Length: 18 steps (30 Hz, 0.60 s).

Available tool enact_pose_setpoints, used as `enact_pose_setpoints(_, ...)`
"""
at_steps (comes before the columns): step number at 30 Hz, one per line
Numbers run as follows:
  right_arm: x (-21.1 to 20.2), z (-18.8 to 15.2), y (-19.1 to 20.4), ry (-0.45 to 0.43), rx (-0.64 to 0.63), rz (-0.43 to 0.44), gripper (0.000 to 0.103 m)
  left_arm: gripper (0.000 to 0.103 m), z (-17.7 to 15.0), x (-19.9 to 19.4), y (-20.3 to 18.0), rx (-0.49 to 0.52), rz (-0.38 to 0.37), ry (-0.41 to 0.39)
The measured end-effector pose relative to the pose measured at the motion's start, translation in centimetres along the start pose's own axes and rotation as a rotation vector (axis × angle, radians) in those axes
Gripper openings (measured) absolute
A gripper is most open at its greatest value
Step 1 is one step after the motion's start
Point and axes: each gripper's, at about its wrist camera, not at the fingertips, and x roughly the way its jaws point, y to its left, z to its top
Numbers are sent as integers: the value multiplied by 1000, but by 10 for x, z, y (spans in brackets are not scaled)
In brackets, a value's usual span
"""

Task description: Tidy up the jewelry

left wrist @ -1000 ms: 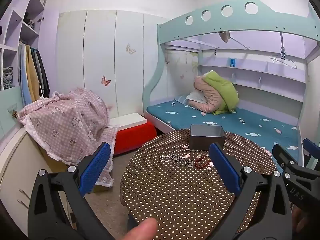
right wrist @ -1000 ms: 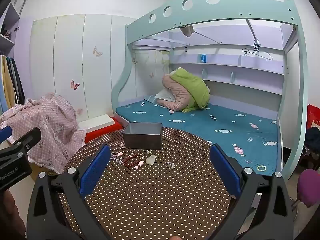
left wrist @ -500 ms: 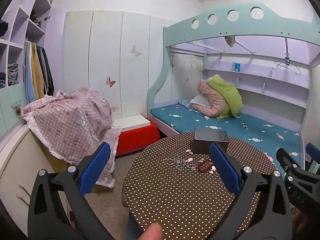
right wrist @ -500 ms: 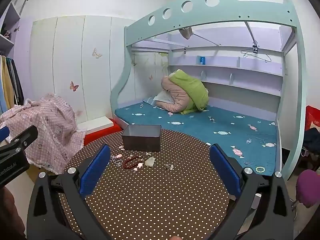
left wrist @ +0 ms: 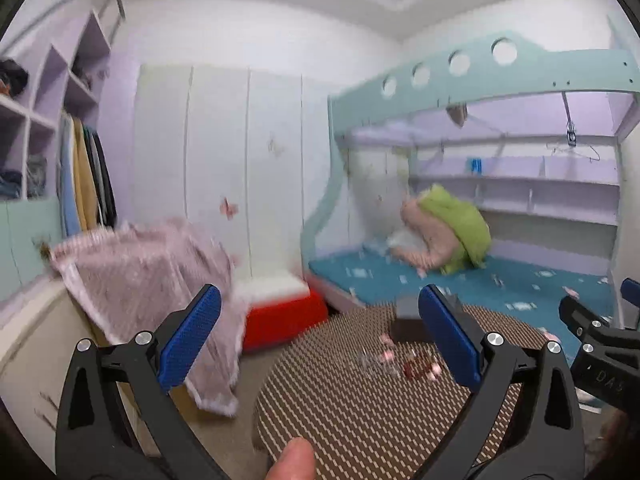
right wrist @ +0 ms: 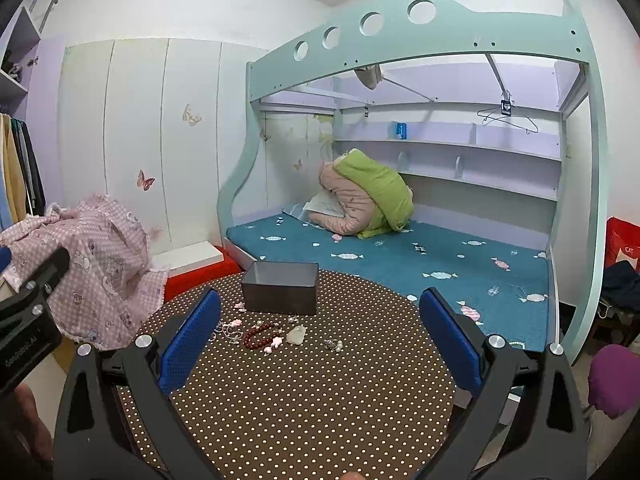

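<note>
The round table [right wrist: 320,392] has a brown cloth with white dots. Near its far edge, toward 12 o'clock from the right gripper [right wrist: 320,344], stands a dark box [right wrist: 281,294] with no lid. It looks ready to take the jewelry, so I think that is why it sits so near the pieces.

The jewelry lies loose on the cloth just in front of the box. There is a red bead bracelet [right wrist: 260,336], a pale stone [right wrist: 297,334] just beside it at 3 o'clock, a small silver piece with pearls [right wrist: 334,345] farther that way, and a thin chain with pink bits [right wrist: 230,328] at 9 o'clock of the beads. None of it is in the box that I can see, so the tidying looks like it is only starting.

The right gripper hangs over the near part of the table. Its blue fingers [right wrist: 191,340] are spread wide and hold nothing. They point at the pieces, likely to get ready for a first pick.

The left gripper [left wrist: 320,344] is off to the left side, partly past the table edge. Its fingers are wide apart and empty too. Its picture is blurry, so the jewelry there is only smudges near the box.
</note>
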Motion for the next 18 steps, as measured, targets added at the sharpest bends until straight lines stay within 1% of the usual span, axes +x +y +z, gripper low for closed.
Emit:
enact_pose_setpoints(2, -1, 1, 0, -4, 0, -2, 96, 98, 0, -4, 1, -7, 6, -51)
enact_pose_setpoints(3, -1, 1, 0, -6, -1, -3, 96, 98, 0, -7, 3, -13, 4, -60)
enact_pose_setpoints(5, -2, 3, 0, -10, -2, -4, 96, 98, 1, -6, 3, -16, -12, -32)
enact_pose_setpoints(8, -2, 5, 1, -15, -5, -3, 96, 98, 3, 3, 4, -30, -28, 60)
enact_pose_setpoints(10, -2, 7, 1, -20, -9, -2, 96, 98, 4, 7, 8, -58, -49, 98)
enact_pose_setpoints(12, -3, 9, 1, -25, -11, -3, 96, 98, 5, 9, 12, -78, -63, 107)
enact_pose_setpoints(18, -4, 13, 1, -39, -12, -6, 96, 98, 7, 7, 23, -84, -59, 97)
